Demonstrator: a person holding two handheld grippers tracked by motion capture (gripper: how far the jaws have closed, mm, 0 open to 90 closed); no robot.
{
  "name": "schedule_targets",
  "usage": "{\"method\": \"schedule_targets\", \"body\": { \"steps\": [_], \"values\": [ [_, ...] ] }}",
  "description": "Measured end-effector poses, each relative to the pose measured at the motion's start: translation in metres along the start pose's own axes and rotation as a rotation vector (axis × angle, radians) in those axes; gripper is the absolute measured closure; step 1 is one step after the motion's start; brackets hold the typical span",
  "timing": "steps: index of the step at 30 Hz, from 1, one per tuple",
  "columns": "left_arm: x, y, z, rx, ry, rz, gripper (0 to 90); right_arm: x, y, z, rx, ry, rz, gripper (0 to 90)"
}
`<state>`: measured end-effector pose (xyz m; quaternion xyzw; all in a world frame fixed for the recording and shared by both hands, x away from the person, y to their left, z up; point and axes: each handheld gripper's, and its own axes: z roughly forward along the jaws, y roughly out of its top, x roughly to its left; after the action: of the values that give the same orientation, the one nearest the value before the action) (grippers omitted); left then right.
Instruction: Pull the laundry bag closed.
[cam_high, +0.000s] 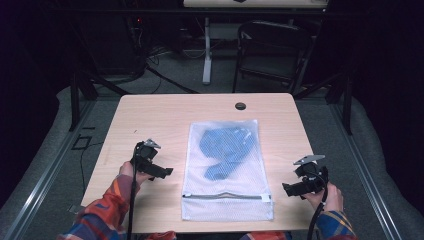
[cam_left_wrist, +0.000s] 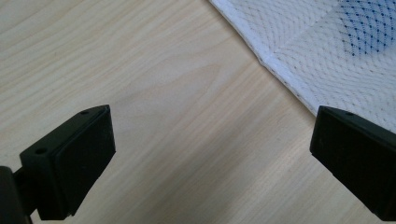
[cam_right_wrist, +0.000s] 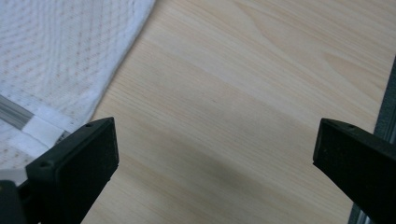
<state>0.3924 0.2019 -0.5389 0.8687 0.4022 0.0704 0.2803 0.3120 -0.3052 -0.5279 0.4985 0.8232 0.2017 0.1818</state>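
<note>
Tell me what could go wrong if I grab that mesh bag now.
The mesh bag lies flat on the table, so an open gripper may slide over it or scrape the wood. The blue cloth sits loose inside and could bunch toward the zipper when lifted.

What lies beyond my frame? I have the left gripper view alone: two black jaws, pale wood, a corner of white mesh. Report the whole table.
Observer: The white mesh laundry bag lies flat mid-table, holding a crumpled blue cloth.
Operator: Tell me where its zipper is.
Observer: The grey zipper runs across the bag's near end, by the person.
Operator: Now place the other gripper.
Observer: The right gripper sits right of the bag, jaws wide apart, pointing at the zipper end.
Operator: Give me anything else on the tabletop.
Observer: A round black grommet sits in the light wooden table near its far edge.
</note>
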Motion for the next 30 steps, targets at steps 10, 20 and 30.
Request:
{"method": "schedule_targets", "body": {
  "steps": [10, 20, 30],
  "values": [
    [-0.002, 0.001, 0.001, 0.006, -0.019, 0.014, 0.3, 0.017, 0.01, -0.008, -0.04, 0.078, -0.04, 3.2],
    [-0.015, 0.004, 0.003, 0.024, -0.04, 0.049, 0.2, 0.047, 0.026, -0.011, -0.065, 0.158, -0.096, 2.7],
    [-0.026, 0.009, 0.006, 0.019, -0.063, 0.066, 0.2, 0.078, 0.043, -0.009, -0.066, 0.227, -0.166, 4.3]
  ]
}}
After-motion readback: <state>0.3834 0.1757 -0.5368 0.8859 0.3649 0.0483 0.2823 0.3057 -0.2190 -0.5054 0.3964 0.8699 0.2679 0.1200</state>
